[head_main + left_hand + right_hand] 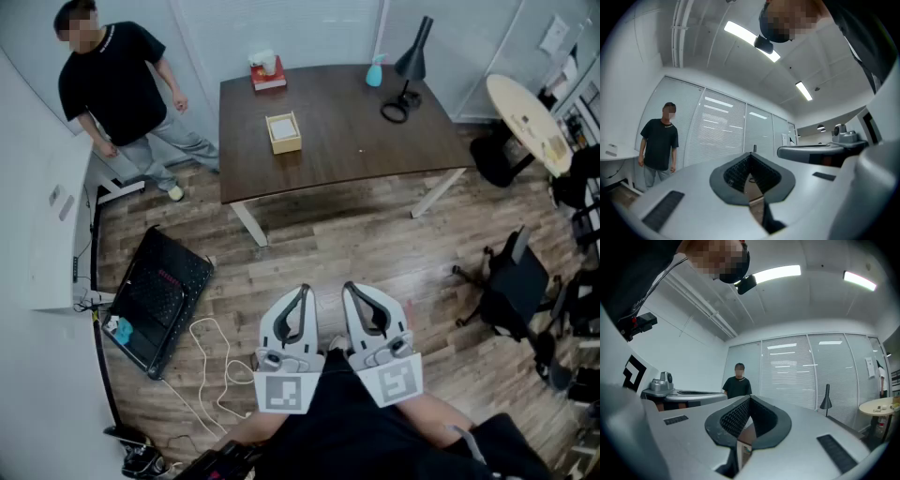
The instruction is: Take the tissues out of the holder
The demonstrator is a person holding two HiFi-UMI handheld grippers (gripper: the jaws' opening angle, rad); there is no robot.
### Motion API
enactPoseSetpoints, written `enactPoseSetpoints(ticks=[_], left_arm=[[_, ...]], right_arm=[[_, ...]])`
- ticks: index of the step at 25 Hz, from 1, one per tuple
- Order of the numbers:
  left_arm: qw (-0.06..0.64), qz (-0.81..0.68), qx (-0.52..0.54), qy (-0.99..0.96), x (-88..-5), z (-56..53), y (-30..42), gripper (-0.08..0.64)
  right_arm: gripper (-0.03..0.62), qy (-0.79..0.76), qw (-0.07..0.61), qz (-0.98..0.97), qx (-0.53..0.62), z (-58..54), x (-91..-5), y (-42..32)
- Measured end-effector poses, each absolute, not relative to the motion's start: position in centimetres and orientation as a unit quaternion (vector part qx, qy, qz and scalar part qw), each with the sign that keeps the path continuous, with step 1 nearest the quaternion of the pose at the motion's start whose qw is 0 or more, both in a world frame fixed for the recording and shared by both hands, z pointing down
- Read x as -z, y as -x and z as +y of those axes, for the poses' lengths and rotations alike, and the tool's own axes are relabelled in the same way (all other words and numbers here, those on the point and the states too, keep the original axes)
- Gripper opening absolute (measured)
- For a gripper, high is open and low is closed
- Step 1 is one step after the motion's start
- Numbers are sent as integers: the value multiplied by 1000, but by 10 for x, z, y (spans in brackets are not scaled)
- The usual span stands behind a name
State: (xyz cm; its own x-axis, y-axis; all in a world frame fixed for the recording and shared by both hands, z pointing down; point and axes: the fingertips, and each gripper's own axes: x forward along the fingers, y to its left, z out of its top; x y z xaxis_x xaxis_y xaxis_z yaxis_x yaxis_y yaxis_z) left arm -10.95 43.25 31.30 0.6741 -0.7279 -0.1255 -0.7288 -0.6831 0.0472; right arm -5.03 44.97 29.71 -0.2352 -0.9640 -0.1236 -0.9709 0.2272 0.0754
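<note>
Tan square holder (pixel 286 145), white tissues (pixel 281 126) in its open top, upright on dark table (pixel 356 131)

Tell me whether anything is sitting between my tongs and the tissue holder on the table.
Nothing visible does. The left tongs and right tongs hang shut above bare floor, short of the table. The tissue holder stands alone on its left part; the lamp and red box are farther back.

My head camera looks steeply down on the distant tabletop (pixel 337 122), cameras on my left gripper (pixel 300 298) and right gripper (pixel 352 295) face roughly level along their jaws, and all three share the standing person (pixel 117 84).
</note>
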Motion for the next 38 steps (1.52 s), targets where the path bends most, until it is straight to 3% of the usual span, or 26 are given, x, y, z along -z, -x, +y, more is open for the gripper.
enactPoseSetpoints(ticks=[38], left_arm=[[-5,417,-57,907,-326,464,57,-2]], right_arm=[[9,613,21,789,-43,474,-310,-16]])
